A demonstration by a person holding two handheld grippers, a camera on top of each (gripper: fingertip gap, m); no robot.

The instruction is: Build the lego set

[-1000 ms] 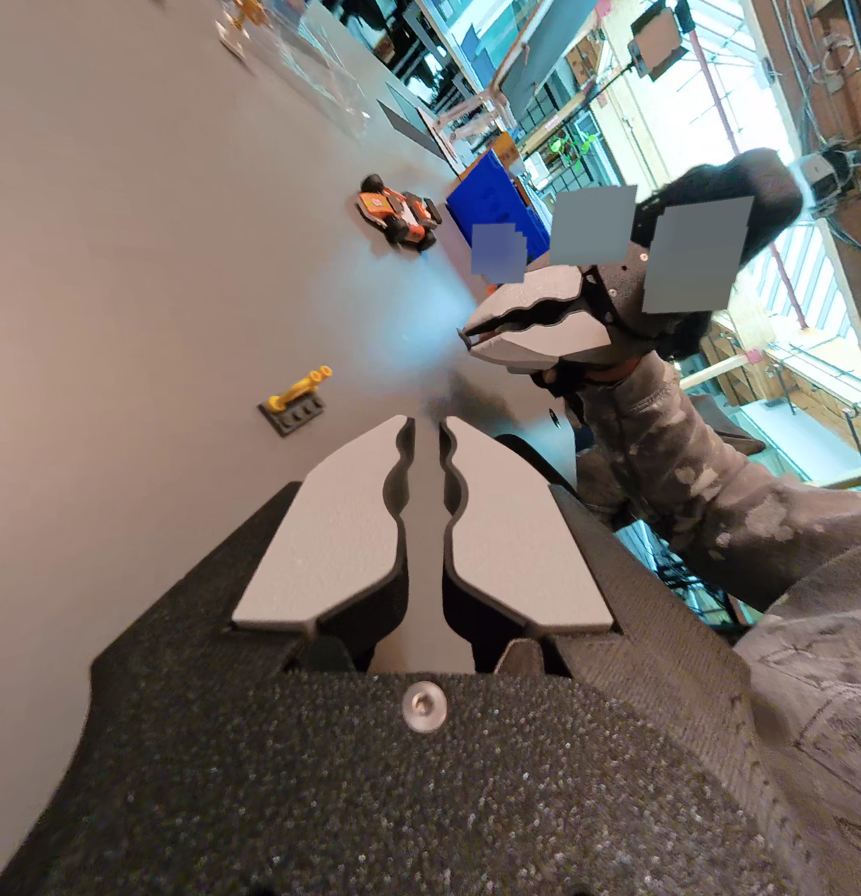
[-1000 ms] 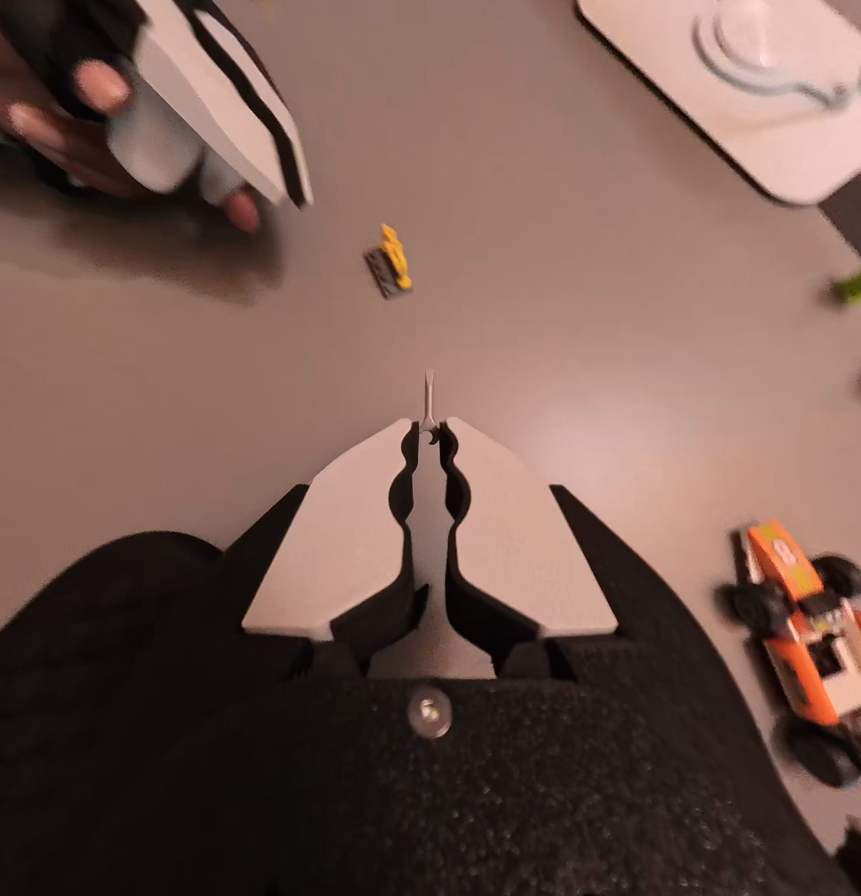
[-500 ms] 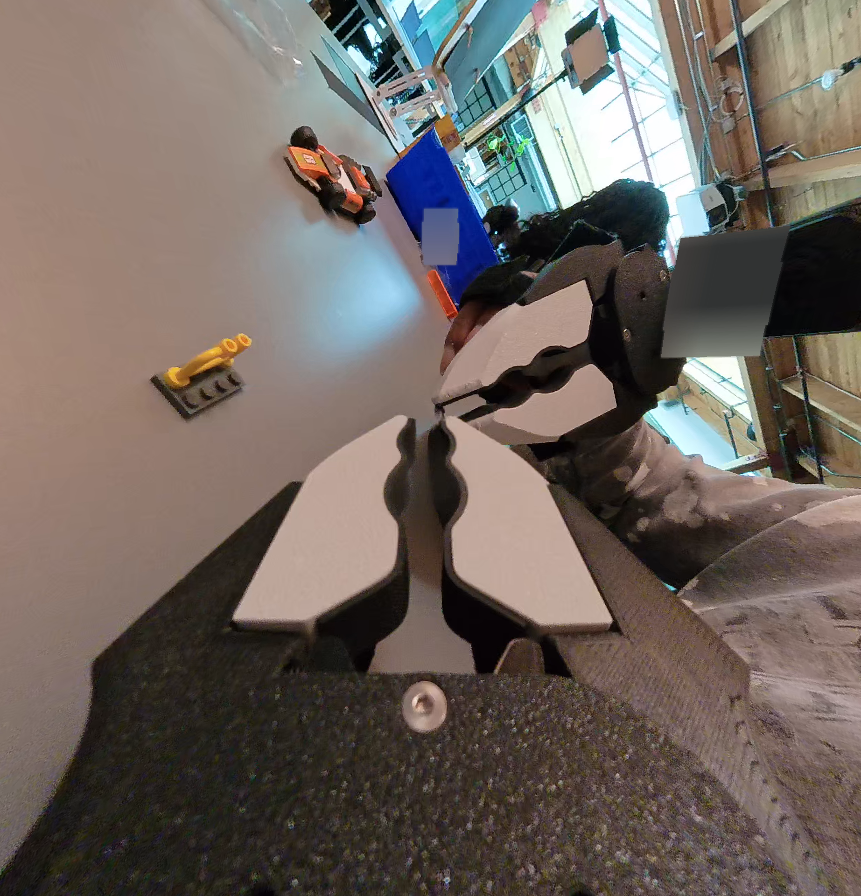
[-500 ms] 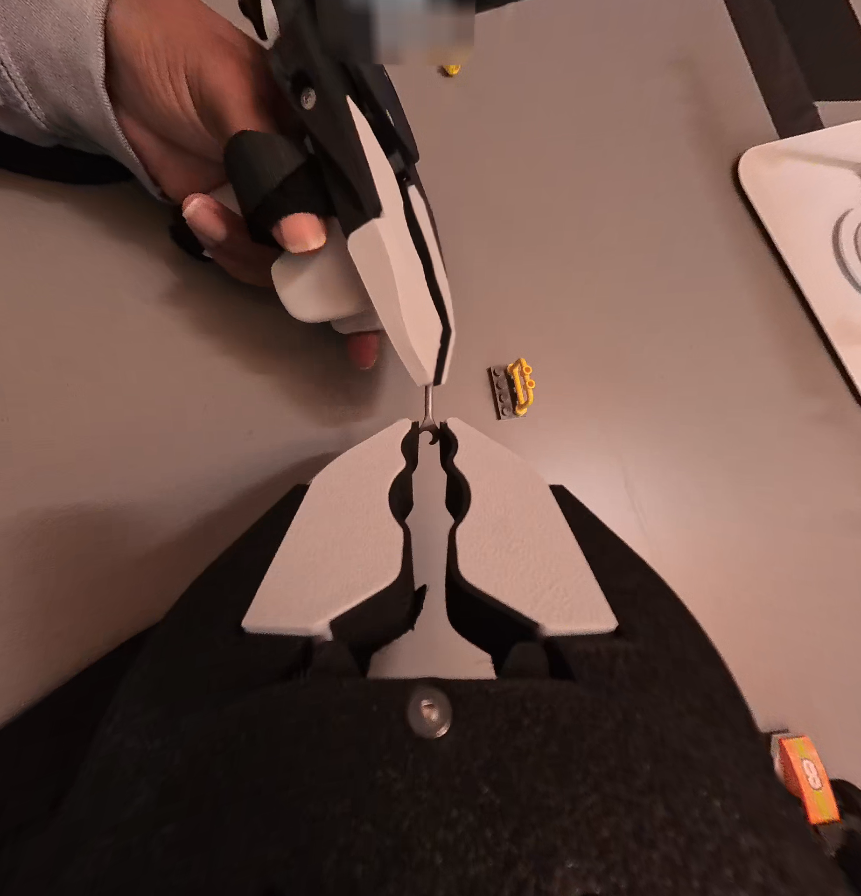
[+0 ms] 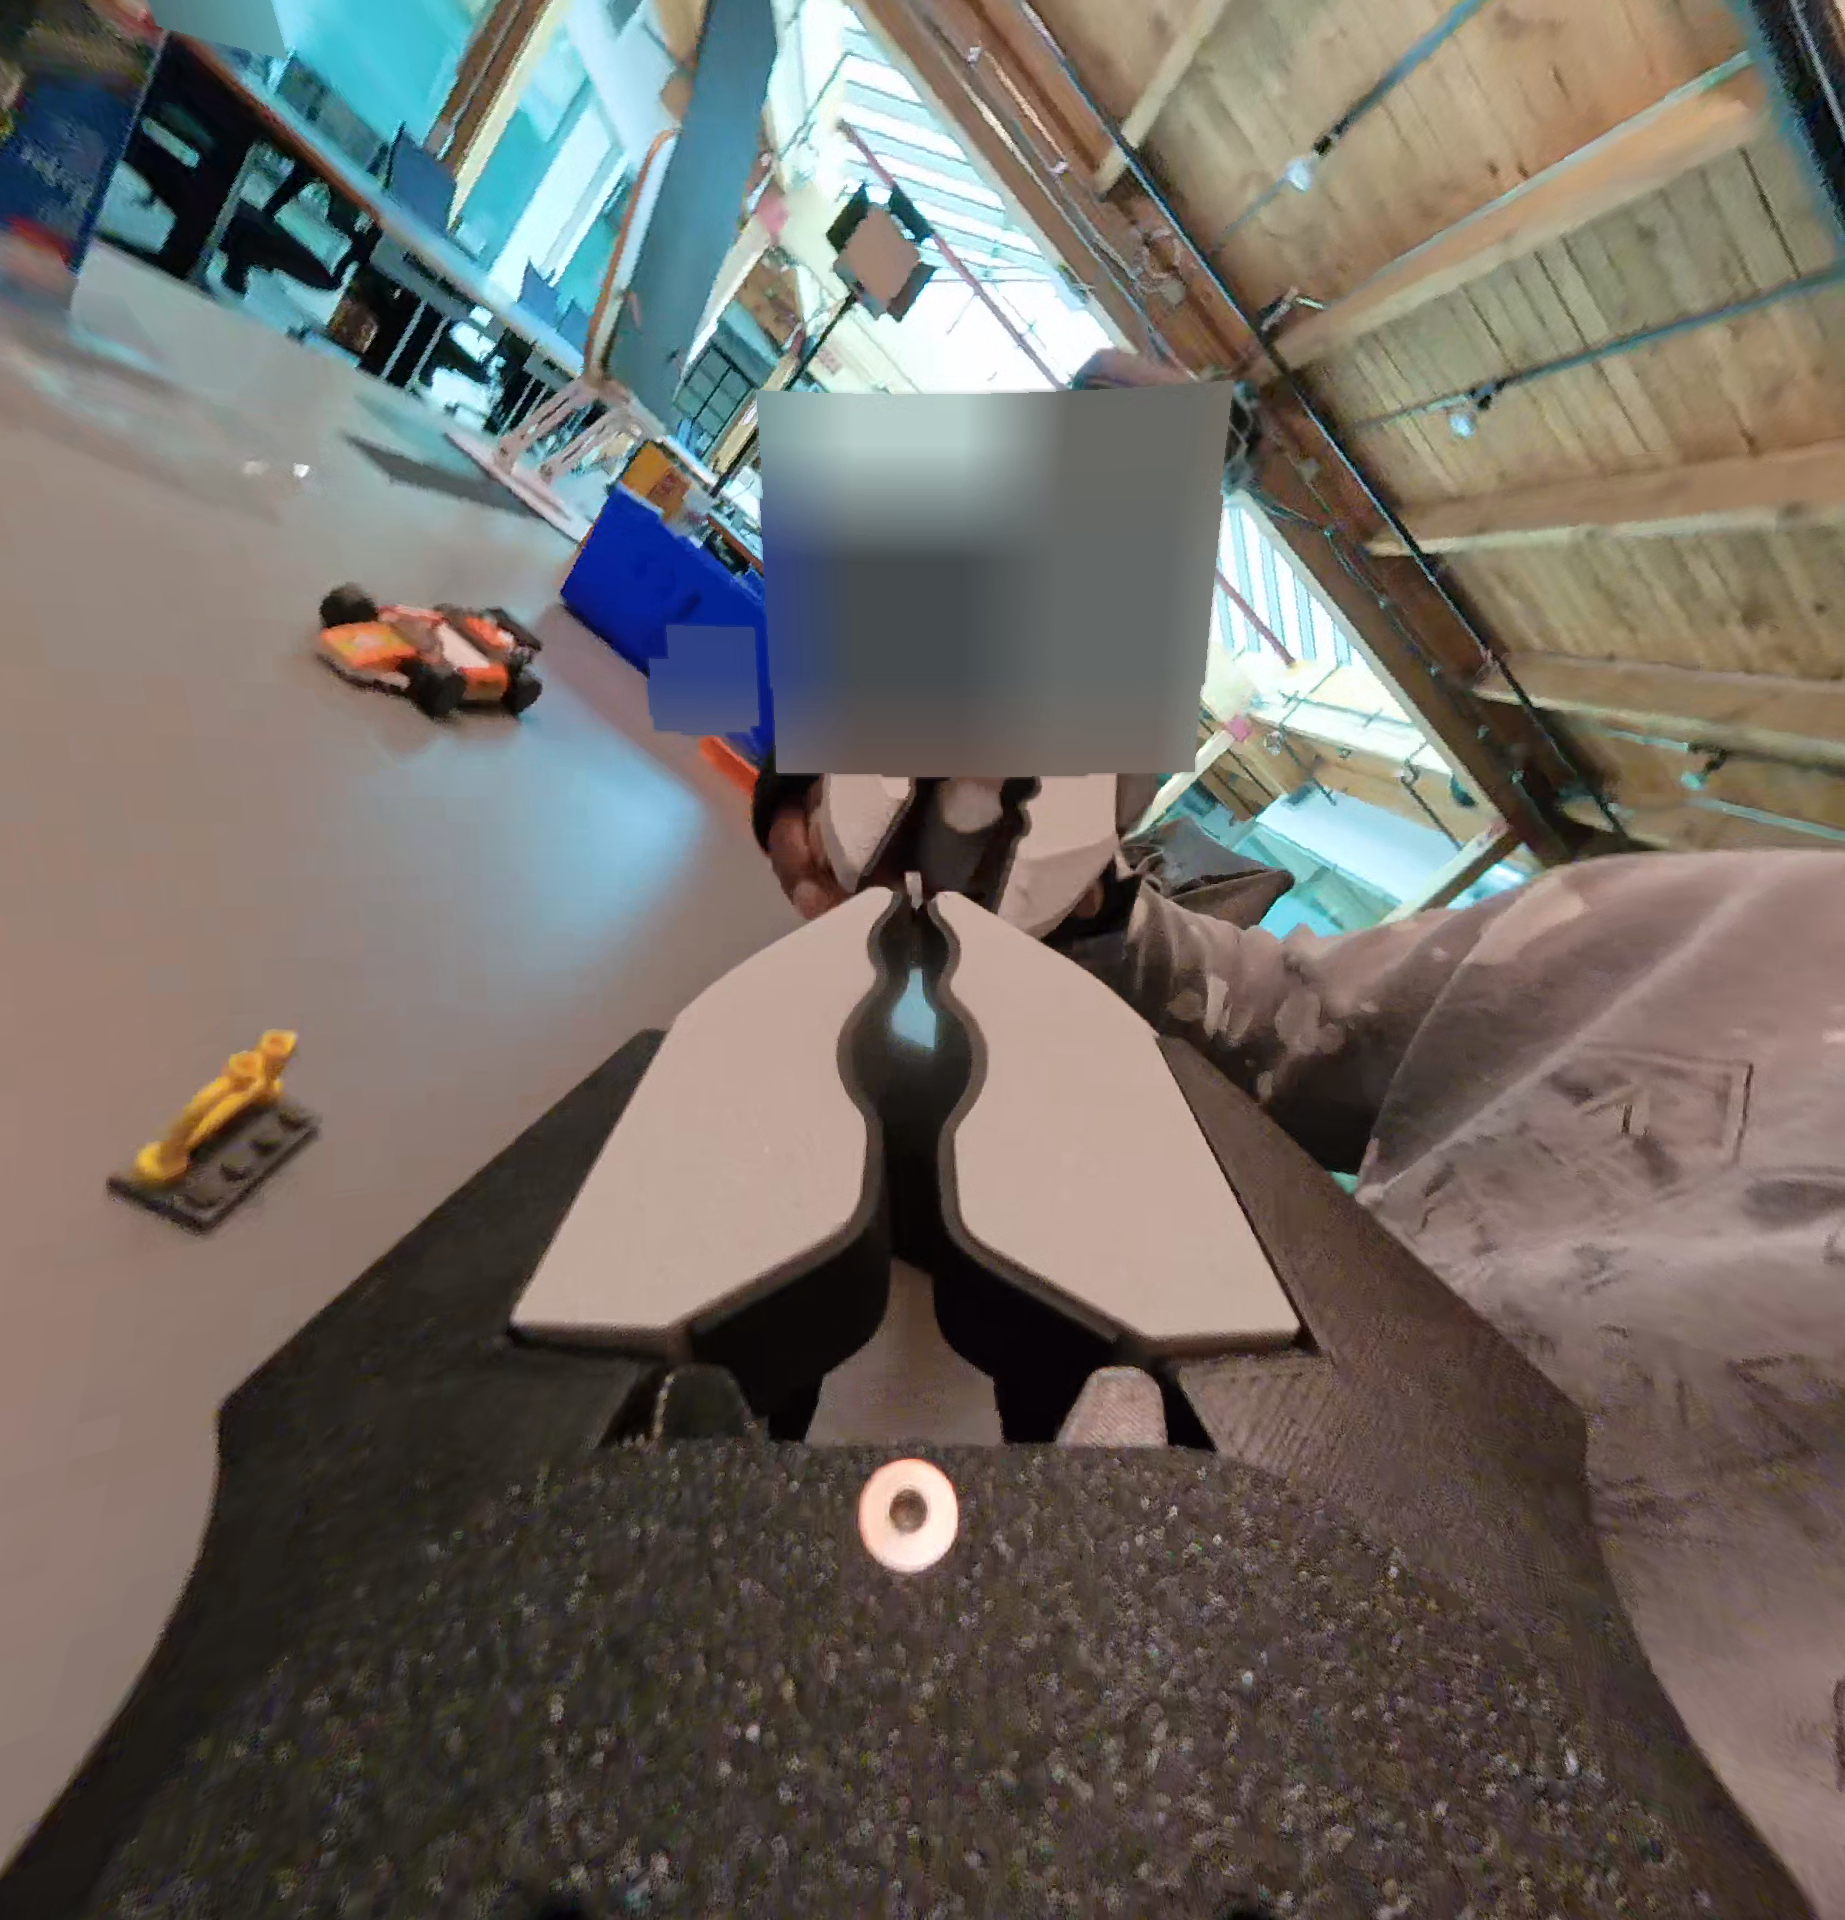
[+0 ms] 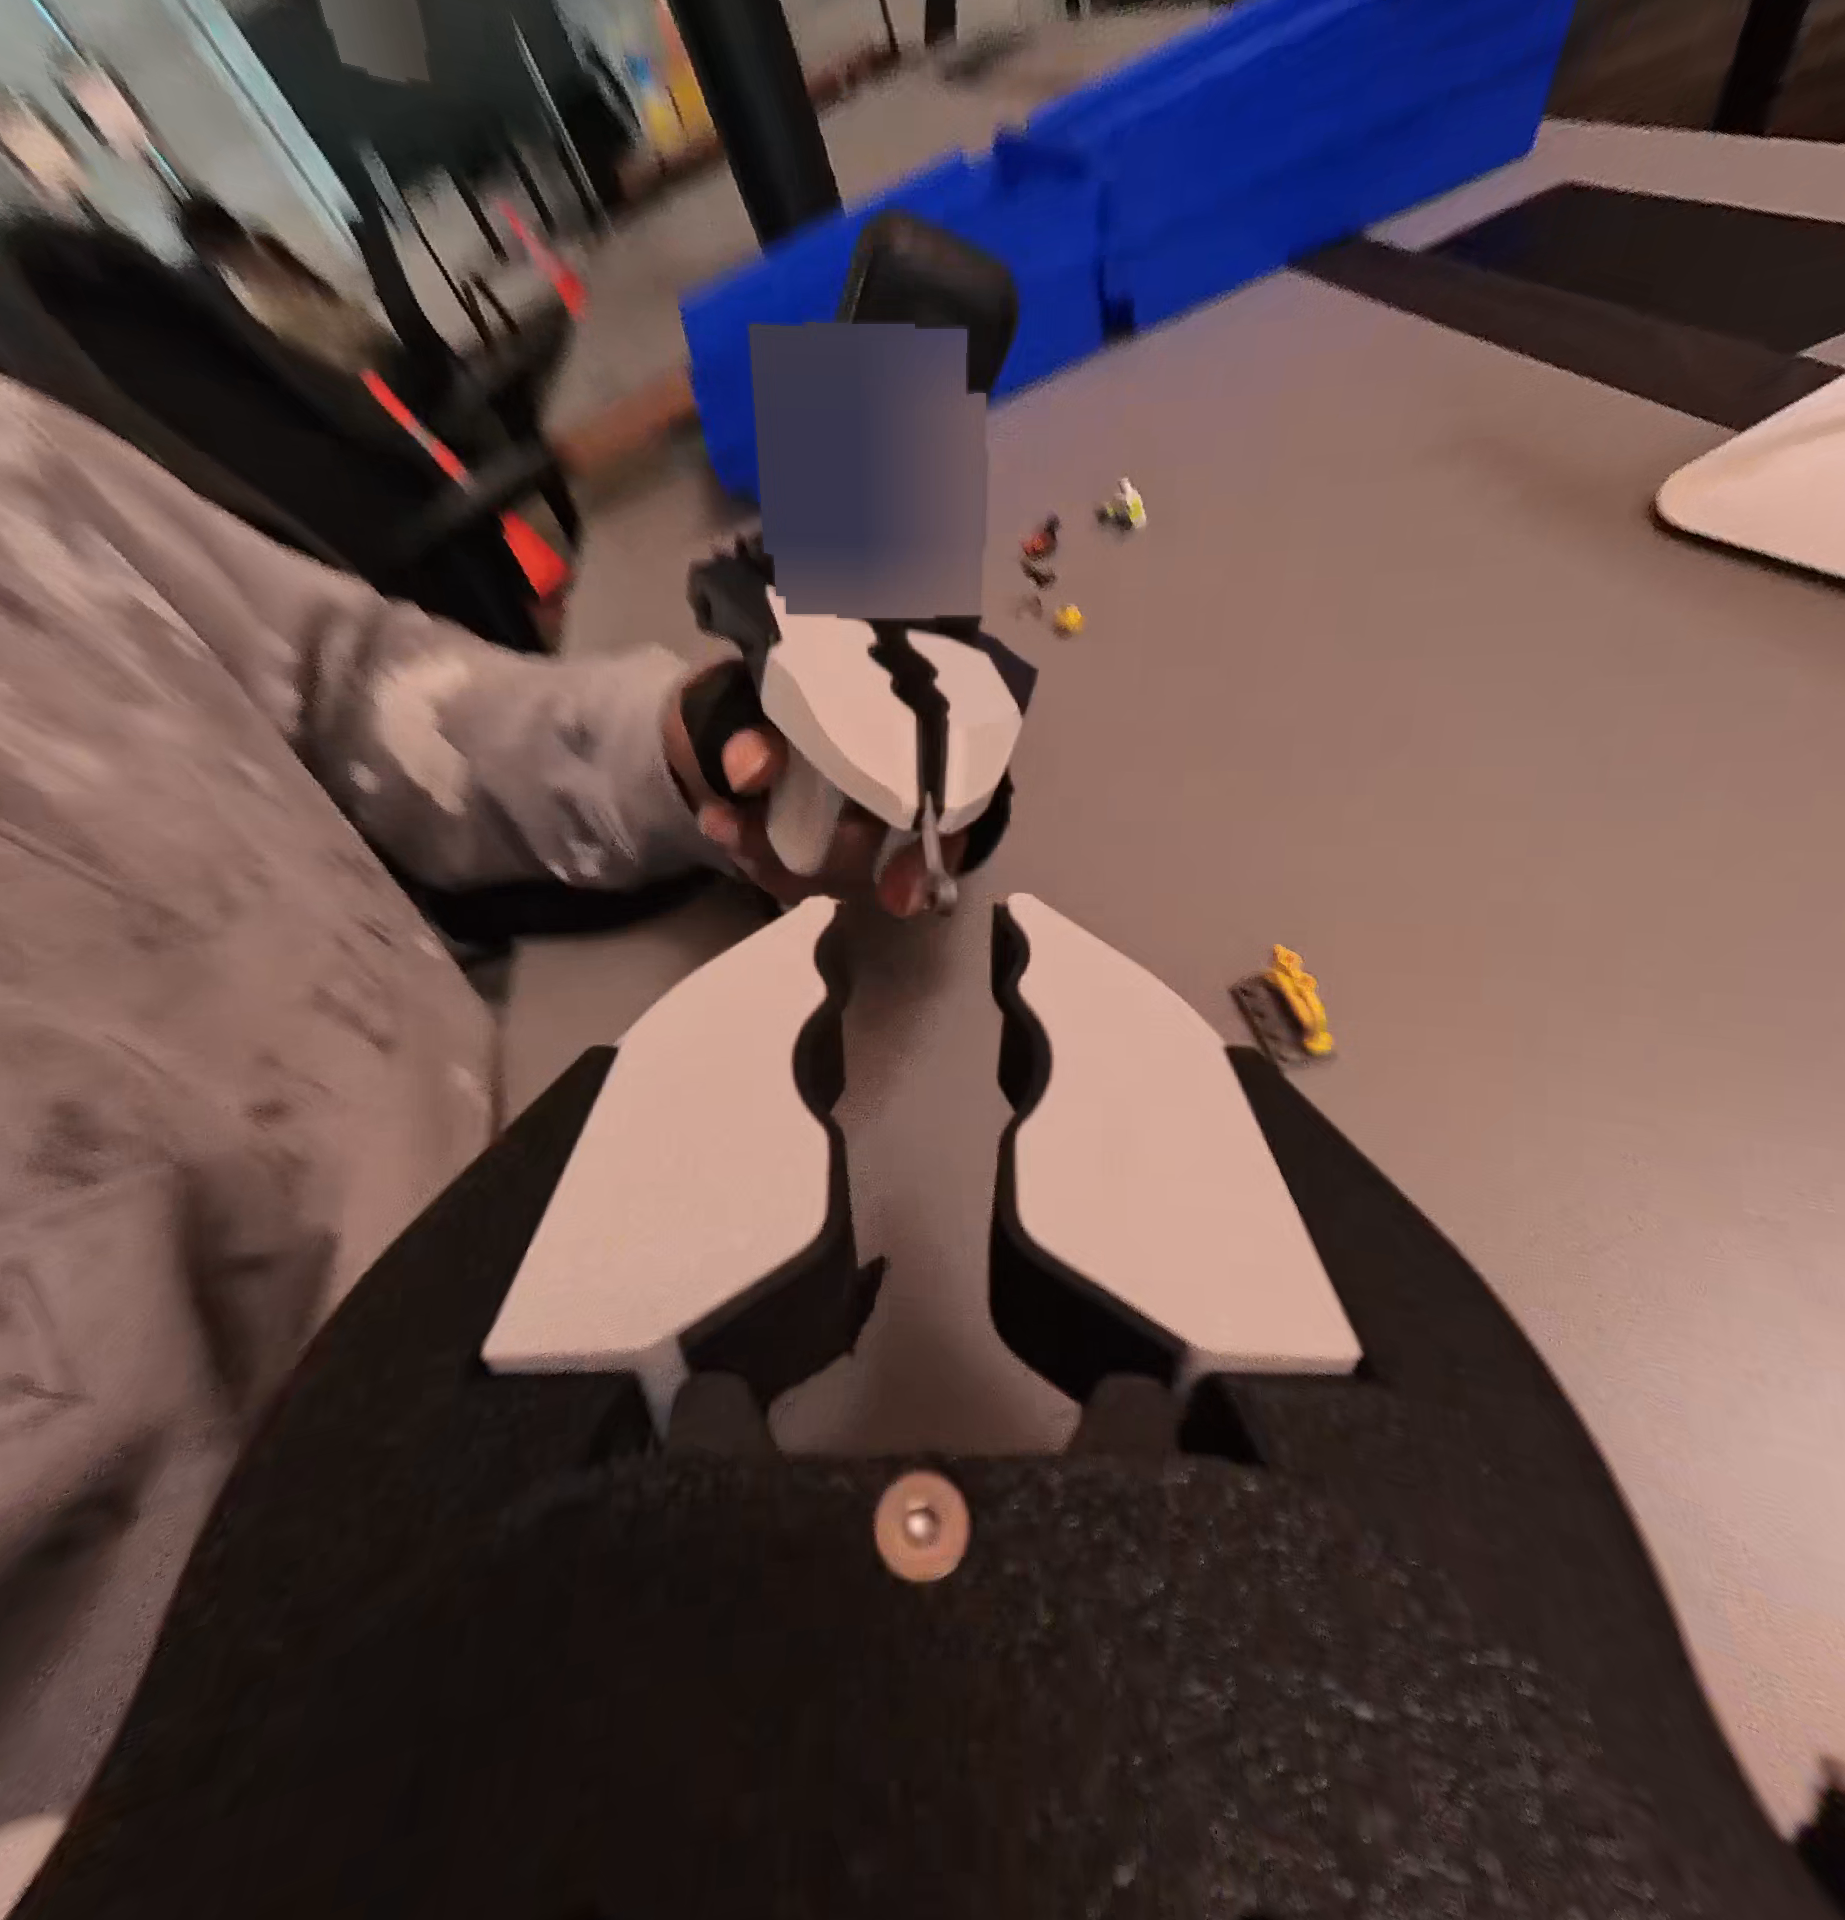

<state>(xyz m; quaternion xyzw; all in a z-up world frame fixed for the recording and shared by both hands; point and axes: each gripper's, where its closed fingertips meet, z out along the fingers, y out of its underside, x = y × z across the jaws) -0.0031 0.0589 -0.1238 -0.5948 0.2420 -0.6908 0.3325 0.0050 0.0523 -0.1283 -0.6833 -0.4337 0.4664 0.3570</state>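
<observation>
Two grippers are facing each other: your left gripper (image 5: pixel 913 902) is pinching a thin grey piece (image 6: pixel 934 854), your right gripper (image 6: pixel 916 914) is gaping empty; no legible writing.

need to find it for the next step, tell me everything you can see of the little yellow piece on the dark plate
The yellow piece is a small, glossy plastic lever-like part with a forked upper end, mounted on a dark grey studded plate. It leans at a slant, its lower end fixed at one edge of the plate. The plate lies flat on the grey table, alone, clear of both grippers. The right wrist view shows it blurred, beside the right gripper's finger.
</observation>
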